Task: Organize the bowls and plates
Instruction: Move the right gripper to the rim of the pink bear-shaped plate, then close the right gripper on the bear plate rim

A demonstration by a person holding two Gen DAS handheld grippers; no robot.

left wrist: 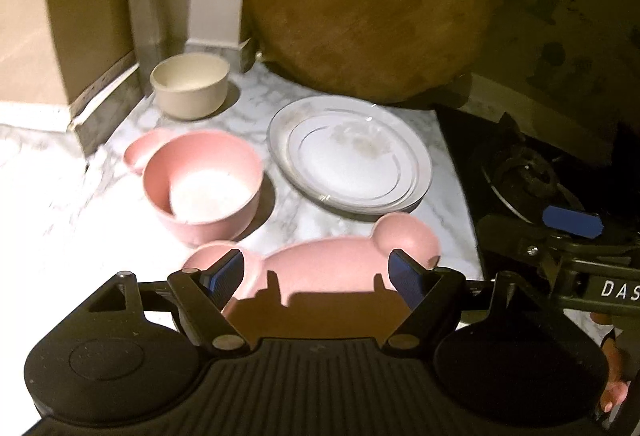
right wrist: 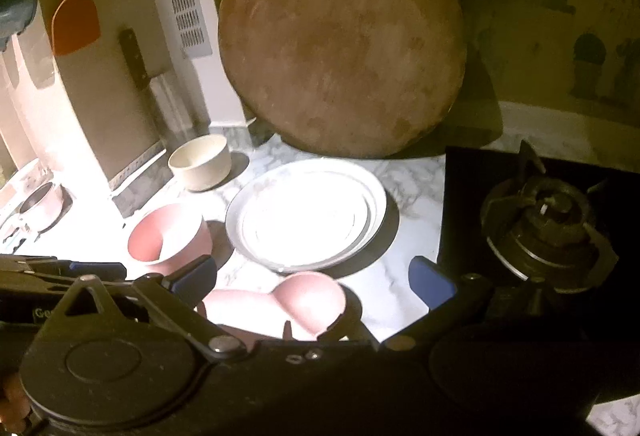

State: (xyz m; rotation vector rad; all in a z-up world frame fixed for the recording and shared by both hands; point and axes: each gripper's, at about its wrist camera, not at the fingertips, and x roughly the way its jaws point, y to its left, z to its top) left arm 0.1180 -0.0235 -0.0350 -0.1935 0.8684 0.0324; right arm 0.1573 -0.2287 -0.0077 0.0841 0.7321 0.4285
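Left wrist view: the left gripper (left wrist: 318,272) hangs wide above the pink bear plate (left wrist: 320,268) at the counter (left wrist: 60,196) edge, with the pink bowl (left wrist: 203,184) and white plates (left wrist: 350,156) beyond. Right wrist view: the right gripper (right wrist: 316,282) spreads wide over that plate's ear, the stove (right wrist: 548,220) close alongside, bare marble between.

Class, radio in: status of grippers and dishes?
Left gripper open over pink bear-shaped plate. Right gripper open, empty. White plates stacked. Nothing blocking.

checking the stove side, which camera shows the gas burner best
The right wrist view. The gas burner sits whole there, right of the white plates, its ring and prongs visible. In the left wrist view the burner is dark, near the edge, and partly hidden behind the right gripper.
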